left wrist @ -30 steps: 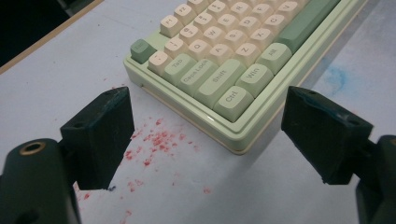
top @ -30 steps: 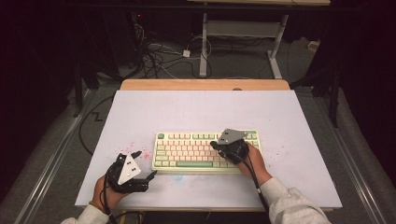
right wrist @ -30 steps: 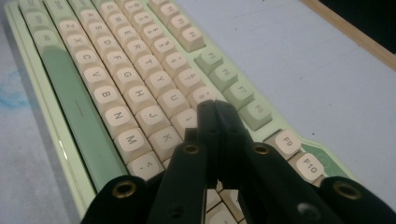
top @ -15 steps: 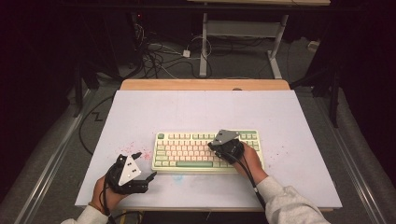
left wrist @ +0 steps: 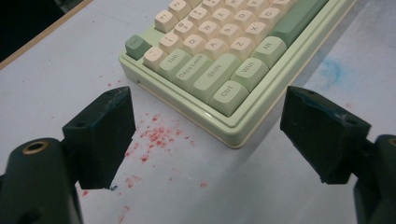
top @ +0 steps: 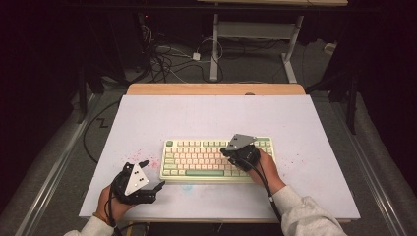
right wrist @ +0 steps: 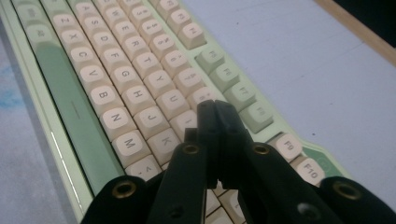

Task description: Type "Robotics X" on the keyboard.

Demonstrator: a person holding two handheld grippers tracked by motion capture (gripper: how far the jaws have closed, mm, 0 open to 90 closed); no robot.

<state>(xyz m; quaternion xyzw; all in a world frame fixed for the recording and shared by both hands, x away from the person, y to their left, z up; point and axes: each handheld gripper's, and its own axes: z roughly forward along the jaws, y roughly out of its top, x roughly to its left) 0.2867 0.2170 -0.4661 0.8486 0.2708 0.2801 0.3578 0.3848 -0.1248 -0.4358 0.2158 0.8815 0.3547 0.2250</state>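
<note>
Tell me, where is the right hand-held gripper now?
In the high view the right hand-held gripper is over the right half of the keyboard, jaws shut; its own view shows the tips above the upper key rows.

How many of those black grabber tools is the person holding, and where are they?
2. The left gripper sits on the table left of the keyboard, fingers spread apart. The right gripper is over the keys, fingers pressed together.

Green-and-cream keyboard on red-speckled white table.
</note>
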